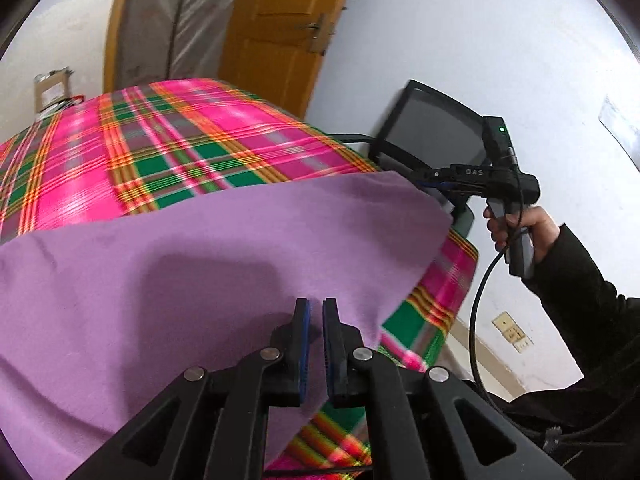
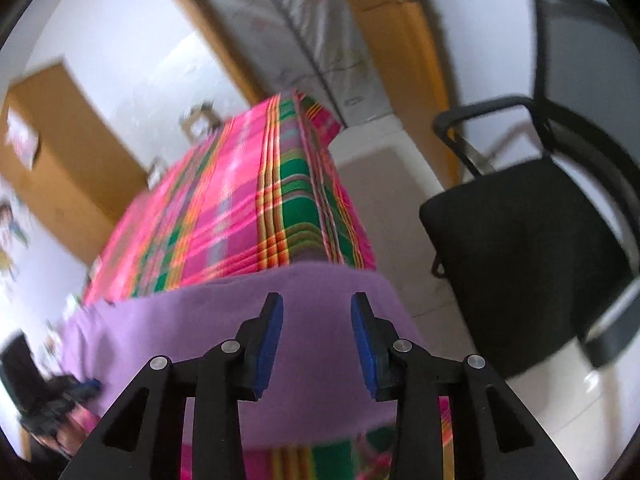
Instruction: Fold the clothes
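Note:
A plain purple cloth (image 1: 200,260) (image 2: 180,320) lies flat on a table covered with a pink and green plaid cloth (image 1: 160,140) (image 2: 240,208). My left gripper (image 1: 315,304) hovers over the purple cloth near its right edge. Its jaws stand a narrow gap apart with nothing between the blue pads. My right gripper (image 2: 317,300) hangs above the cloth's far corner, jaws wide and empty. In the left wrist view a person's hand (image 1: 524,224) holds that right gripper (image 1: 430,184) beside the cloth's corner.
A dark monitor (image 1: 432,128) stands at the table's right end behind the right gripper. A black office chair (image 2: 520,260) is on the floor right of the table. A cardboard box (image 1: 52,92) sits at the far end. A wooden door (image 1: 280,20) is behind.

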Demonstrator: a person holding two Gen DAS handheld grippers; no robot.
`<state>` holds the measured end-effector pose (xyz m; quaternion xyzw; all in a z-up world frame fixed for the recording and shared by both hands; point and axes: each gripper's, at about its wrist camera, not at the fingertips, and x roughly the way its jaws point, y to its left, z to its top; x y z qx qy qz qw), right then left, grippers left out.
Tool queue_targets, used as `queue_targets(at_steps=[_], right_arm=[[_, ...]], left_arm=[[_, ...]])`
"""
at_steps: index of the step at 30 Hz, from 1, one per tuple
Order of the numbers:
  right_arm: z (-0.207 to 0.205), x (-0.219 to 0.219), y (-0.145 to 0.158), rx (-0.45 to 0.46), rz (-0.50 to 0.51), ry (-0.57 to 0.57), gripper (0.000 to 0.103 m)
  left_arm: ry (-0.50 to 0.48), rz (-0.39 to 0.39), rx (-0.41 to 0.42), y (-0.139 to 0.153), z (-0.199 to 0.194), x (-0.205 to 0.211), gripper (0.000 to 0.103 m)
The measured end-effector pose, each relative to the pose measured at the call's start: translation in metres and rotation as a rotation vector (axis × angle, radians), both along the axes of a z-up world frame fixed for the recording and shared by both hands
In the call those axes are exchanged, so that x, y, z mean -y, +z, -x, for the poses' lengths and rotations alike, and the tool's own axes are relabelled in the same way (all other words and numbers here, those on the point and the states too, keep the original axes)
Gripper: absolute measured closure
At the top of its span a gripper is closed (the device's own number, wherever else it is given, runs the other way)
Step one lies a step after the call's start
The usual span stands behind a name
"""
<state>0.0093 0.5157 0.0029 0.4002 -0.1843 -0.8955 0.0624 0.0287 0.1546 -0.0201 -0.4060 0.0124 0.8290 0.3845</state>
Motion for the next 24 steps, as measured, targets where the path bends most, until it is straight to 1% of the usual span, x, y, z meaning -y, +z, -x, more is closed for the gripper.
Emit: queue_targets(at_steps=[2,4,6,10,13,15,16,18,19,20,21,23,24], right_arm=[[0.018,0.009,0.000,0.023,-0.071,0.067,0.066],[0.030,0.019,-0.005,0.055,-0.113,0.153,0.066],[0.031,0.023,-0.009,0.052,-0.154,0.182,0.068],[0.027,0.023,-0.004,0.013,-0.178,0.166,0.095],[0.025,0.013,0.002,-0.019,-0.148,0.122,0.101],[0.024,0.003,0.004,-0.030,-0.152,0.060,0.102],[0.024,-0.004,0.004,-0.023,-0.141,0.027,0.101],[0.023,-0.020,0.000,-0.005,-0.081,-0.013,0.095],[0.023,-0.028,-0.002,0.008,-0.043,-0.022,0.086],[0.023,-0.035,-0.006,0.023,0.007,-0.023,0.071],[0.023,-0.043,-0.011,0.035,0.056,-0.026,0.066],[0.024,-0.056,-0.020,0.044,0.148,-0.037,0.065],[0.025,-0.064,-0.029,0.055,0.213,-0.038,0.065]], left_arm=[[0.018,0.001,0.006,-0.002,0.002,0.004,0.097],[0.034,0.003,0.013,-0.003,0.004,0.008,0.097],[0.045,0.004,0.019,-0.005,0.007,0.010,0.097],[0.055,0.007,0.028,-0.008,0.011,0.010,0.097],[0.062,0.007,0.031,-0.008,0.013,0.011,0.097],[0.068,0.007,0.032,-0.008,0.014,0.012,0.097],[0.070,0.006,0.033,-0.008,0.014,0.013,0.097],[0.076,0.005,0.032,-0.008,0.014,0.014,0.097],[0.078,0.004,0.033,-0.008,0.014,0.015,0.097],[0.080,0.003,0.034,-0.008,0.014,0.016,0.097],[0.083,0.002,0.036,-0.009,0.014,0.016,0.097],[0.087,0.000,0.041,-0.010,0.014,0.017,0.097],[0.088,0.001,0.043,-0.010,0.015,0.017,0.097]])
